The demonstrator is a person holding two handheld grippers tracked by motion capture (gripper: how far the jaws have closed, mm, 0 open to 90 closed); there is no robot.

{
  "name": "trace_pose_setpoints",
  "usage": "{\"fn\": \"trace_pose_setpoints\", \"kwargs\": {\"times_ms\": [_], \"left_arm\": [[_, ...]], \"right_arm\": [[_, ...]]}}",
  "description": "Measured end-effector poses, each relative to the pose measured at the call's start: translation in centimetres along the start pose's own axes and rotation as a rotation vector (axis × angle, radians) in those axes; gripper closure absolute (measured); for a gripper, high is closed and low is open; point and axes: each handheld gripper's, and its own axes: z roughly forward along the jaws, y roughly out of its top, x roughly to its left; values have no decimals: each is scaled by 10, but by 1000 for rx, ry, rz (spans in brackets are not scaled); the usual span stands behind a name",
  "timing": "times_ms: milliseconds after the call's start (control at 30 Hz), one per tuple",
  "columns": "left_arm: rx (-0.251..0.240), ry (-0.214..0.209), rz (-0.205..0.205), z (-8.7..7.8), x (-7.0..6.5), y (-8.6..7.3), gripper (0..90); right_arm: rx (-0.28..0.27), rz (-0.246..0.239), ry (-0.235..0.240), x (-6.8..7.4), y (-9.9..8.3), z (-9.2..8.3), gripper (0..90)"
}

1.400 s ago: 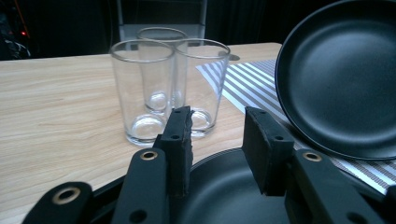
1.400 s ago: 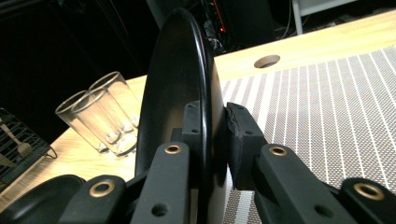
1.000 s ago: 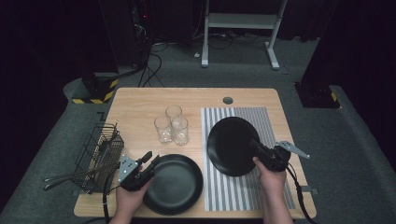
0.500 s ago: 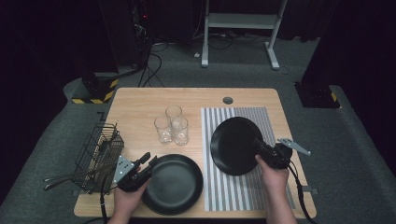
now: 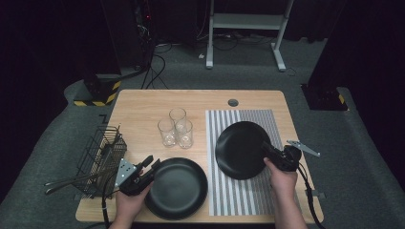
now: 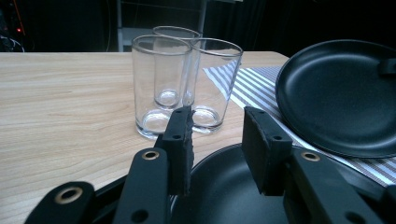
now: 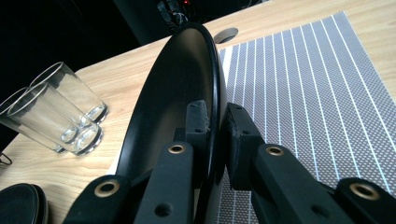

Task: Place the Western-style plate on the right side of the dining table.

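The right gripper (image 5: 273, 155) is clamped on the rim of a black plate (image 5: 241, 149) at right of centre in the high view, over the striped mat (image 5: 267, 121). In the right gripper view the pads pinch that rim, with the plate (image 7: 180, 93) standing steeply on edge above the mat (image 7: 303, 88). Against the pictures from a second ago, this plate has shifted a little and shows more of its face; it looks tipped up rather than lying flat, so I judge it is being lifted off the mat, perhaps to be stacked or moved.

The left gripper (image 5: 145, 172) sits at the lower left of the high view, touching the left rim of the second plate (image 5: 177, 187), which lies flat on the table (image 5: 143, 105). In the left gripper view its jaws stand apart above that plate (image 6: 224, 196), clamped on nothing; it has not moved over the last second.

Three glasses (image 5: 175, 128) stand together at centre, well clear of both plates. A wire basket (image 5: 100, 157) stands at the left edge.

The tilted plate's rim grip is narrow, so a slip looks possible.
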Motion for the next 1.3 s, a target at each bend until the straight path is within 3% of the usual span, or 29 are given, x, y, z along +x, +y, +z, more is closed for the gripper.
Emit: {"fn": "trace_pose_setpoints", "kwargs": {"times_ms": [467, 1300], "left_arm": [[5, -22, -18, 0, 3, -3, 634], [24, -35, -10, 0, 5, -5, 634]], "right_arm": [[20, 19, -3, -11, -2, -2, 817], [30, 50, -12, -27, -7, 1, 815]]}}
